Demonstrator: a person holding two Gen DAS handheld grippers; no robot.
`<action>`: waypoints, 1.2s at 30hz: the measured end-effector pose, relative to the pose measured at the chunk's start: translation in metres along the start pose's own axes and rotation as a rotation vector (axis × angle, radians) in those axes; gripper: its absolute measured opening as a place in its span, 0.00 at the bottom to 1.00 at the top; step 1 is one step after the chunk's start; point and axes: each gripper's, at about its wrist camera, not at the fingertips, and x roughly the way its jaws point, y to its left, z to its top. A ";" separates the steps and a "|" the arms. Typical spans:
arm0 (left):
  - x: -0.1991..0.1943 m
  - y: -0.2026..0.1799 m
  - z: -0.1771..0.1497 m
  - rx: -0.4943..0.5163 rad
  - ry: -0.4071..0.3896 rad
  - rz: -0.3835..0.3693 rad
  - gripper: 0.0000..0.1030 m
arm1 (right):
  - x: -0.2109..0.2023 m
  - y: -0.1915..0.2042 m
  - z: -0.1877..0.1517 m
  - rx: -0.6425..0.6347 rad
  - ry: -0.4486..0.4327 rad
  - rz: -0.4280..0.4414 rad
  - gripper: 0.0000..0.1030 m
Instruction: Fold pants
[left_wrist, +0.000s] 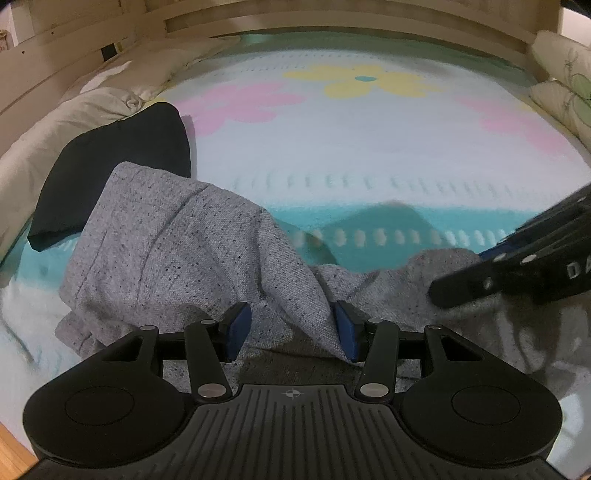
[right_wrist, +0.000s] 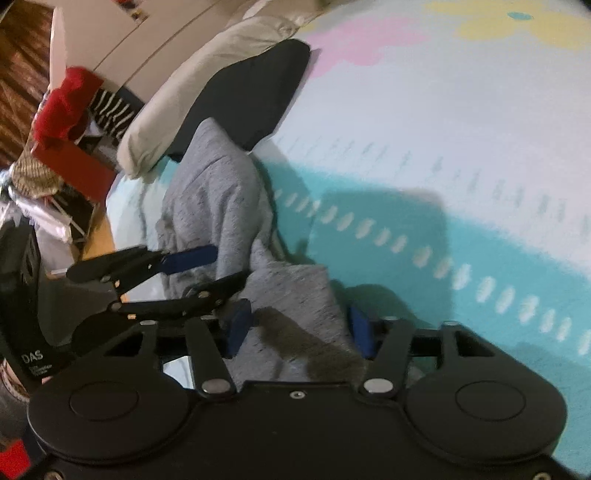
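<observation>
- The bed (left_wrist: 369, 147) carries everything: a soft blanket with pastel flowers and a teal band, which will give under any press, so the cloth must be pinched up, not scraped along.
- A cream duvet (left_wrist: 74, 110) is bunched along the far left edge, and a folded dark garment (left_wrist: 110, 166) lies against it, just beyond the grey cloth and touching or nearly touching it.
- The grey pants (left_wrist: 166, 251) lie crumpled at the near edge of the bed, one heap rising on the left and a thinner stretch running right. It looks like a light, limp, flecked knit: it should drape, sag and slide off itself, with no stiffness to hold a crease. It is not fragile. The best holds are likely a hem or the waistband, through both layers; which end is which I cannot tell from this crumple.
- The left tongs (left_wrist: 291, 328) stand wide open, the blue pads either side of a raised ridge of the fabric, not closed on it.
- The right tongs (right_wrist: 299, 328) are likewise open, straddling a fold of the cloth. The fabric seems to brush one pad, though motion blur makes contact uncertain.
- Both tongs sit close together over the same part of the cloth, so a grip here would gather a bunch, not a clean edge.
</observation>
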 end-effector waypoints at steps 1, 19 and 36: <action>0.000 0.000 0.000 -0.003 0.000 -0.001 0.47 | -0.001 0.008 -0.001 -0.045 -0.010 -0.028 0.18; -0.025 0.022 0.014 -0.131 -0.133 -0.005 0.48 | -0.030 0.061 0.003 -0.257 -0.193 -0.247 0.09; 0.012 0.024 -0.002 -0.053 0.146 0.045 0.50 | 0.058 -0.016 0.072 -0.188 -0.072 -0.618 0.04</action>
